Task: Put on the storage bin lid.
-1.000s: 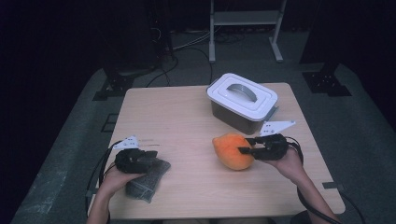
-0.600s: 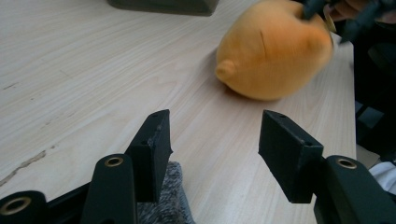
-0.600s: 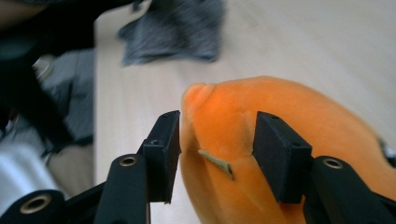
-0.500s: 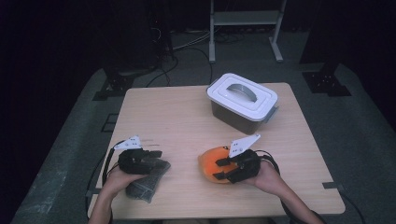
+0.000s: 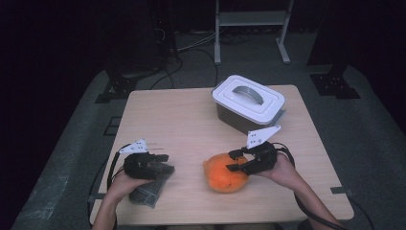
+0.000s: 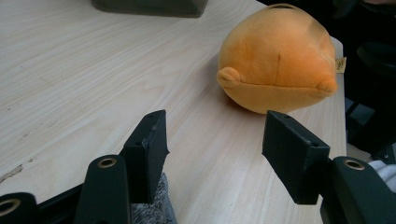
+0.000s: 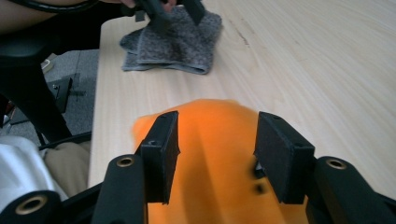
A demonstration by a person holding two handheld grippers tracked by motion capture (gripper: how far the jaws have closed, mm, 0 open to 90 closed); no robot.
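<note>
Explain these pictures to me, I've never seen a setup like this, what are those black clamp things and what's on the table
A person sits at a wooden table and holds a hand-held two-jaw gripper in each hand. One picture comes from a camera above the table; the other two come from cameras riding on the grippers, looking along their black jaws.

On the table lie an orange plush toy, a folded grey cloth and a lidded white-topped box.

The left gripper hangs over the cloth, its jaws apart with nothing between them, facing the toy. The right gripper is at the toy with its jaws apart; whether its pads press the plush I cannot tell.
</note>
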